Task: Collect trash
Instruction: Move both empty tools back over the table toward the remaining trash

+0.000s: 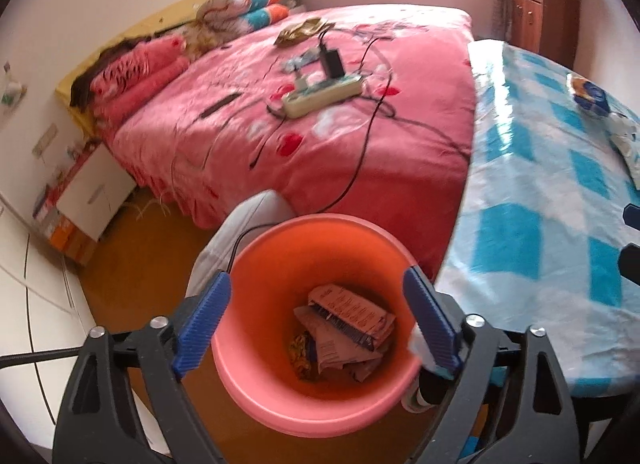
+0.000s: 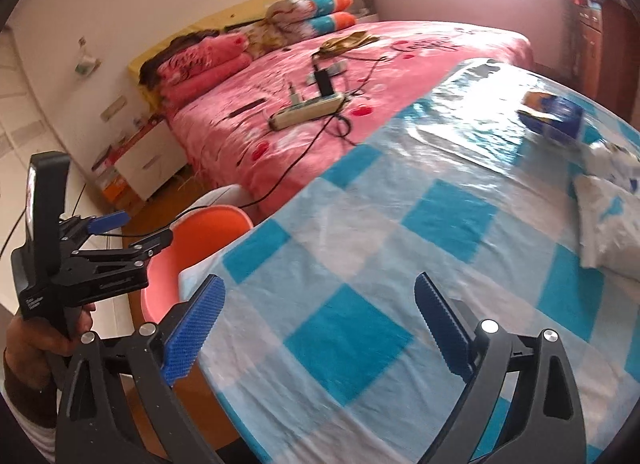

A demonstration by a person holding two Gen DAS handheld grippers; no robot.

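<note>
Left wrist view: the left gripper (image 1: 316, 320) hangs above the orange bin (image 1: 280, 396), its blue-padded jaws spread wide with nothing held between them. A scrap of white and pale-blue wrapper (image 1: 420, 348) clings to the inner face of the right-hand finger at 4 o'clock. The bin stands upright on the floor, mouth up, at 6 o'clock. Inside lie crumpled cartons (image 1: 348, 328); the topmost pinkish one carries rows of print too blurred to read, and its long axis runs from 10 o'clock to 4 o'clock. A yellowish scrap sits beneath them.

Right wrist view: the right gripper (image 2: 316, 328) hovers over the blue-and-white checked tablecloth (image 2: 344, 328), jaws wide apart and empty. Remaining trash lies on the cloth at 2 o'clock: a blue-and-orange packet (image 2: 554, 116), its lettering illegible, with its long axis running from 10 o'clock to 4 o'clock, and just below it crumpled white wrappers (image 2: 612, 204). The left gripper appears at 9 o'clock over the bin rim (image 2: 208, 212), gripped by a hand (image 2: 44, 340); small white text on its body cannot be read.

Surroundings: a pink bed (image 1: 320, 132) at 12 o'clock bears a power strip (image 1: 324, 94) with trailing black cables. The table edge lies between bin and remaining trash.
</note>
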